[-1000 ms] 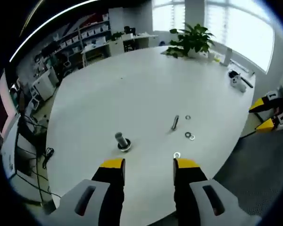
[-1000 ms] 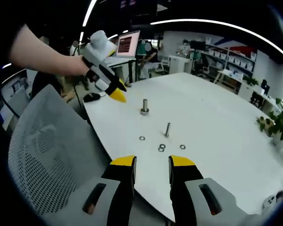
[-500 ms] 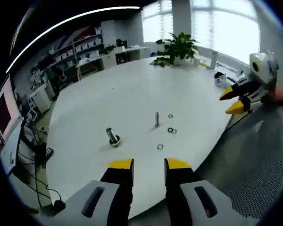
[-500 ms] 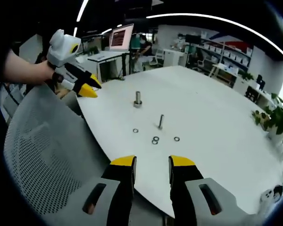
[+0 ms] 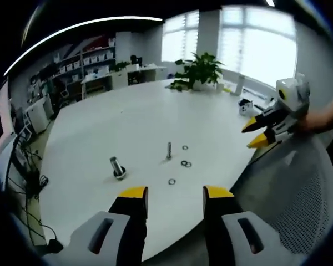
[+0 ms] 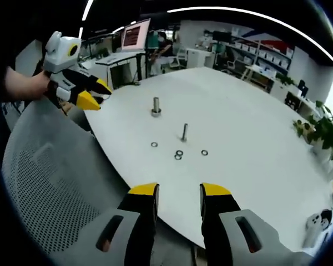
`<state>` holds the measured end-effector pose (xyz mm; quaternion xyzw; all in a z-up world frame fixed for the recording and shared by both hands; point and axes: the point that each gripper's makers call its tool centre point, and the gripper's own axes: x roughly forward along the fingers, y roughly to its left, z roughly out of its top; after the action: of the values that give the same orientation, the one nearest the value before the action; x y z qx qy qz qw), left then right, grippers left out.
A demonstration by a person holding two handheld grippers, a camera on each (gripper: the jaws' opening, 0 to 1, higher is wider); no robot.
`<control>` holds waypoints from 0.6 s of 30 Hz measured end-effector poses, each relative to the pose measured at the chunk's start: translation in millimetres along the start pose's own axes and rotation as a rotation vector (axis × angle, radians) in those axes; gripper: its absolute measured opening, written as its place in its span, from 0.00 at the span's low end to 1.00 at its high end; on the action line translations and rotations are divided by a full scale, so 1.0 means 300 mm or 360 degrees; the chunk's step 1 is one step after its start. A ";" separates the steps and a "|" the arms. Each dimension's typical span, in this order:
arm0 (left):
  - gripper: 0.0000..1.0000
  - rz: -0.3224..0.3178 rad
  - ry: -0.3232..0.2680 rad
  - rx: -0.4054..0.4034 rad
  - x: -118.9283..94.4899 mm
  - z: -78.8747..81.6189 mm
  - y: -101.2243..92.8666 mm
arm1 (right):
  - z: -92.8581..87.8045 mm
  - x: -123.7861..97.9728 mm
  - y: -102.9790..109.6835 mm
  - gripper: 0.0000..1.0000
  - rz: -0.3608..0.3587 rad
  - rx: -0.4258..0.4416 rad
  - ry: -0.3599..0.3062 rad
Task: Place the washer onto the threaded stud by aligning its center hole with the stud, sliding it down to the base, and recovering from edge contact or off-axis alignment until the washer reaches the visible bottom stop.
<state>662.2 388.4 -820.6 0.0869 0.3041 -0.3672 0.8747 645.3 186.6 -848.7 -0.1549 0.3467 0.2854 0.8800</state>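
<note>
I see the threaded stud standing upright near the middle of the white surface, and in the right gripper view the same stud rises just beyond a loose scatter of washers. The washers lie flat around its foot: in the left gripper view one washer sits nearest my jaws, a pair lies touching or nearly so just beside the stud, and one more lies a little farther off. None of them is on the stud. A thicker bolt with a washer-like base stands apart to one side; I see it too in the right gripper view.

My left gripper hangs over the near edge of the surface, jaws apart with nothing between them. My right gripper is likewise spread and unloaded, hanging off the edge above a grey mesh chair back. A potted plant stands at the far side.
</note>
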 end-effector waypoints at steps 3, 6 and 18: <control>0.38 -0.0011 -0.0037 0.0032 -0.007 0.018 -0.016 | -0.008 0.001 -0.007 0.32 -0.0018 -0.0006 0.0021; 0.38 -0.0011 -0.0090 0.0026 -0.018 0.038 -0.011 | 0.001 -0.004 -0.020 0.33 -0.0042 0.0028 -0.0003; 0.40 -0.0017 -0.0225 -0.0028 -0.044 0.082 -0.007 | -0.010 0.003 -0.024 0.35 -0.0068 0.0028 0.0051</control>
<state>665.0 385.5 -792.8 0.0516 0.2453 -0.3743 0.8928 648.7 179.8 -851.1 -0.1592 0.3597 0.2609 0.8816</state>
